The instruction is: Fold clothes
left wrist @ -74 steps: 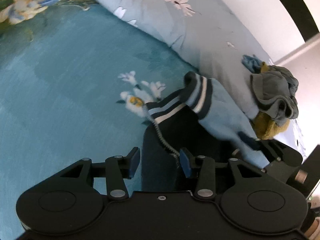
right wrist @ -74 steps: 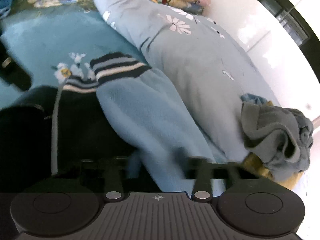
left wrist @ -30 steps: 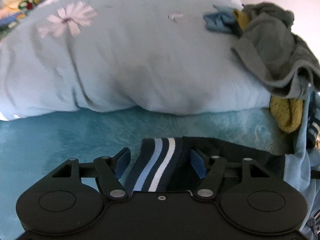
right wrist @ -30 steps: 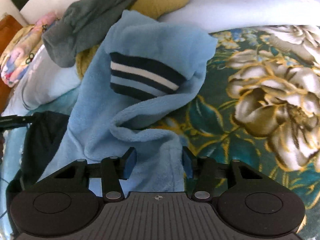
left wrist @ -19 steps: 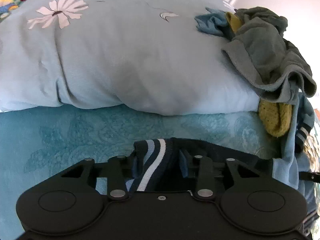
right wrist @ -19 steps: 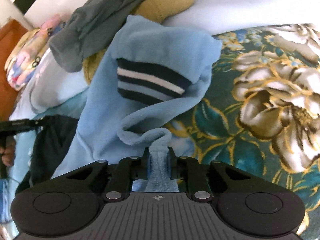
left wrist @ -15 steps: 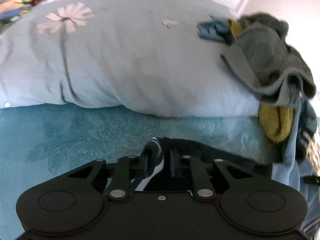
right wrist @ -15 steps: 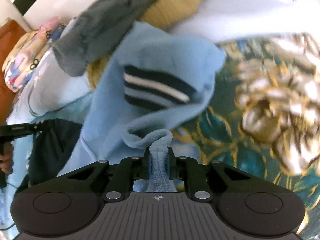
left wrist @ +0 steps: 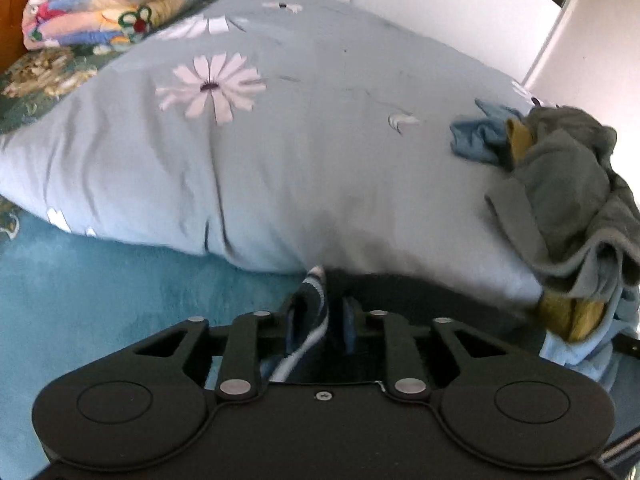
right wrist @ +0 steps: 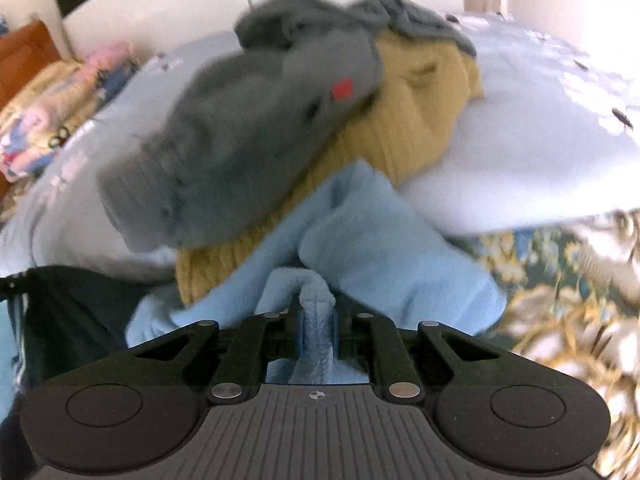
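Apparently both hand-held grippers clamp the blue jacket (right wrist: 372, 248), left hand-held gripper (left wrist: 320, 320), right hand-held gripper (right wrist: 316, 330), grey-yellow clothes pile (right wrist: 248, 136) overhanging.

A bed carries everything, spread with a teal blanket (left wrist: 100, 292) at near left and a dark floral cover (right wrist: 560, 312) at right. A big pale-blue duvet (left wrist: 320, 152) with daisy prints lies across the middle. On its right end sits a heap of clothes: a grey garment (left wrist: 568, 200) on top, a mustard knit (right wrist: 416, 120) under it, a blue scrap (left wrist: 476, 140) just beside. A folded colourful quilt (left wrist: 108, 4) lies far left. A dark and light-blue jacket (right wrist: 380, 248) lies near, against the duvet's edge.
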Demonstrator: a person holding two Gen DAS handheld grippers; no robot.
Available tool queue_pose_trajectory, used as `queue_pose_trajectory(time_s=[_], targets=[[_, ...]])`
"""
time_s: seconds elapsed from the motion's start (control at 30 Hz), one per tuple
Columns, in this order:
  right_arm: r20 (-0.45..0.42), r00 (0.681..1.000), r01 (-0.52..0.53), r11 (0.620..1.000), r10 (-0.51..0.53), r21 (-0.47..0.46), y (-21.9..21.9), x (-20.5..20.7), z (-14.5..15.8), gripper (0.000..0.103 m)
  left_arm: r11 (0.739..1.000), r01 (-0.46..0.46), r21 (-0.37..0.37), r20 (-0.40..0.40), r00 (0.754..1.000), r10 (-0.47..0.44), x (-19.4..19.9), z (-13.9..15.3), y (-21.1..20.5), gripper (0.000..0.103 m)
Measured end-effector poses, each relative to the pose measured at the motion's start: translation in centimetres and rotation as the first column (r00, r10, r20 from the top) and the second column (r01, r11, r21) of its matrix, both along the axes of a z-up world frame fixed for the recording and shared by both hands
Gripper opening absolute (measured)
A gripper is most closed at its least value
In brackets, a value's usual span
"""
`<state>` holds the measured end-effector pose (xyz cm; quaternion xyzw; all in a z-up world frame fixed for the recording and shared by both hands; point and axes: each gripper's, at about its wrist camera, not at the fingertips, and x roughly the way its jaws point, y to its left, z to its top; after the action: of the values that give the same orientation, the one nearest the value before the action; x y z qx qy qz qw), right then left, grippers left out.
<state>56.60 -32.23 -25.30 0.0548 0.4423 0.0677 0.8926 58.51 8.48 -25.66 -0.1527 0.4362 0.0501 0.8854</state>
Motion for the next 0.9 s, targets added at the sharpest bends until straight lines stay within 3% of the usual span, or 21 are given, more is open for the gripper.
queue_pose_trajectory(time_s=[0.07,0.13,0.3,0.47,0.6,0.7,0.77,0.83,0.9], targets=[[-0.015,1.000,-0.009,1.000,0.008,-0.024,0.3,-0.1,-0.5,0.013,0.999,-0.020,-0.044,-0.035,0.999,0.019,-0.9,-0.2,0.6,0.031],[-0.013,1.000,-0.024,0.999,0.024,-0.026,0.3,-0.7,-0.2,0.016,0.996,-0.028,-0.082,-0.034,0.999,0.026,-2.2,0.3,1.4,0.042],[0.039,0.999,-0.022,1.000,0.023,-0.018,-0.7,-4.5,2.4,0.032,0.996,-0.050,-0.080,-0.025,0.999,0.049,-7.3,2.8,2.7,0.056],[0.042,0.997,0.061,0.998,-0.061,0.010,-2.3,-12.2,5.4,0.039,0.993,-0.089,-0.082,-0.034,0.996,0.086,-14.8,4.2,3.3,0.061],[-0.037,0.987,0.160,0.986,-0.159,0.044,-2.6,-21.0,5.9,0.041,0.985,-0.123,-0.121,-0.121,0.987,0.108,-21.9,3.2,3.3,0.062],[-0.148,0.951,0.292,0.947,-0.273,0.131,-2.7,-27.9,5.2,0.041,0.962,-0.191,-0.194,-0.228,0.963,0.145,-27.6,1.9,3.3,0.062],[-0.209,0.920,0.369,0.913,-0.332,0.175,-2.4,-31.5,4.8,0.042,0.932,-0.249,-0.262,-0.314,0.936,0.161,-31.2,1.0,3.2,0.062],[-0.265,0.892,0.425,0.878,-0.366,0.219,-1.6,-34.7,4.3,0.043,0.898,-0.297,-0.325,-0.386,0.908,0.161,-34.1,0.1,3.0,0.061],[-0.299,0.875,0.456,0.856,-0.381,0.243,-0.7,-36.7,3.8,0.043,0.880,-0.323,-0.348,-0.426,0.891,0.158,-36.2,-0.5,2.7,0.061]])
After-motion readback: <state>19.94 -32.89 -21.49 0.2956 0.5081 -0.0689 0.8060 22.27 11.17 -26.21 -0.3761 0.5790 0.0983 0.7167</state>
